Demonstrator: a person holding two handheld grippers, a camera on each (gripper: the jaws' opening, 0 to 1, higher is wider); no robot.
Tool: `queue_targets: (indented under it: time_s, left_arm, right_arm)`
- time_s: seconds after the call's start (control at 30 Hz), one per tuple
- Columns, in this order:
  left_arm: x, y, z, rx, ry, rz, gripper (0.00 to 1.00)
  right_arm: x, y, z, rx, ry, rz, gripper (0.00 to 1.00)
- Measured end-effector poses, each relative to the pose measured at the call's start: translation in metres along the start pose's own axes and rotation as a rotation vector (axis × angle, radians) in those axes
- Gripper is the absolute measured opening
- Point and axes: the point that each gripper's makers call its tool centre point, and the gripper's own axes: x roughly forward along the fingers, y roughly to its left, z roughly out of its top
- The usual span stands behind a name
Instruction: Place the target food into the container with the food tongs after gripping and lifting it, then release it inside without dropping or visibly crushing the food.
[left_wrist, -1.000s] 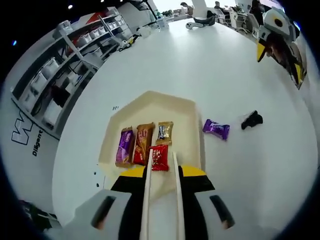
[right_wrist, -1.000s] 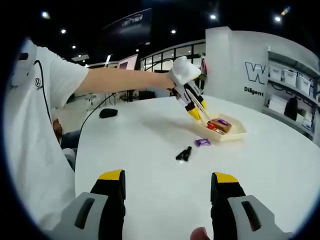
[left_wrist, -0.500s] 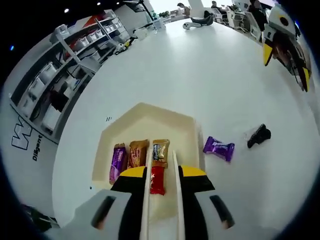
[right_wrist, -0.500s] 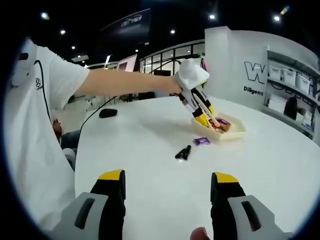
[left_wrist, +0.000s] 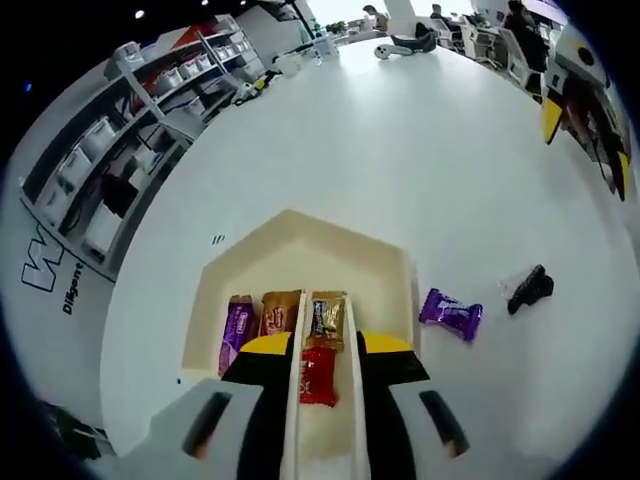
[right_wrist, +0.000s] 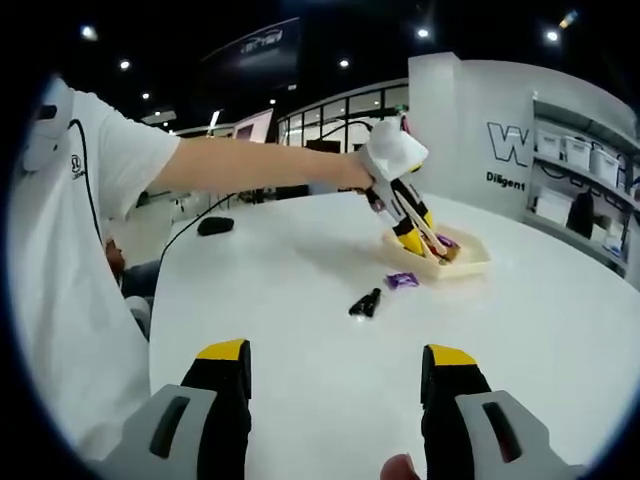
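On the round white table (left_wrist: 400, 150) sits the cream hexagonal tray (left_wrist: 300, 245), over which my left gripper (left_wrist: 322, 400) holds the pale food tongs (left_wrist: 325, 420) slightly parted around a red wrapped candy (left_wrist: 318, 375), while my right gripper (right_wrist: 335, 420) hovers wide apart, holding nothing.

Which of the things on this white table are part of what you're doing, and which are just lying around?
Part of the job:
left gripper with the tongs
red candy between the tongs
cream tray
wrapped candies already in the tray

Lying about:
purple candy on the table beside the tray
small black object
right gripper, open over bare table
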Motion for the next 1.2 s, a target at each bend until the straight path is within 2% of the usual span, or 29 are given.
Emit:
queue_targets:
  time_s: [0.33,0.57,0.67,0.97,1.2]
  left_arm:
    - [-0.003,0.000,0.000,-0.014,-0.015,0.002,0.22]
    - [-0.022,0.002,-0.008,-0.007,-0.015,0.019,0.22]
    - [-0.035,0.003,-0.009,-0.029,-0.039,0.021,0.22]
    - [-0.059,-0.018,-0.005,-0.066,-0.058,0.010,0.21]
    - [-0.070,-0.041,0.007,-0.084,-0.099,-0.012,0.21]
  right_arm:
    - [-0.001,0.001,-0.001,0.001,0.001,-0.003,0.66]
    - [0.000,0.001,0.002,-0.004,-0.003,0.001,0.66]
    - [0.002,0.001,0.001,-0.004,0.001,0.001,0.66]
    - [0.006,0.006,0.006,-0.013,-0.004,0.015,0.66]
    - [0.008,0.008,0.006,-0.018,-0.001,0.018,0.66]
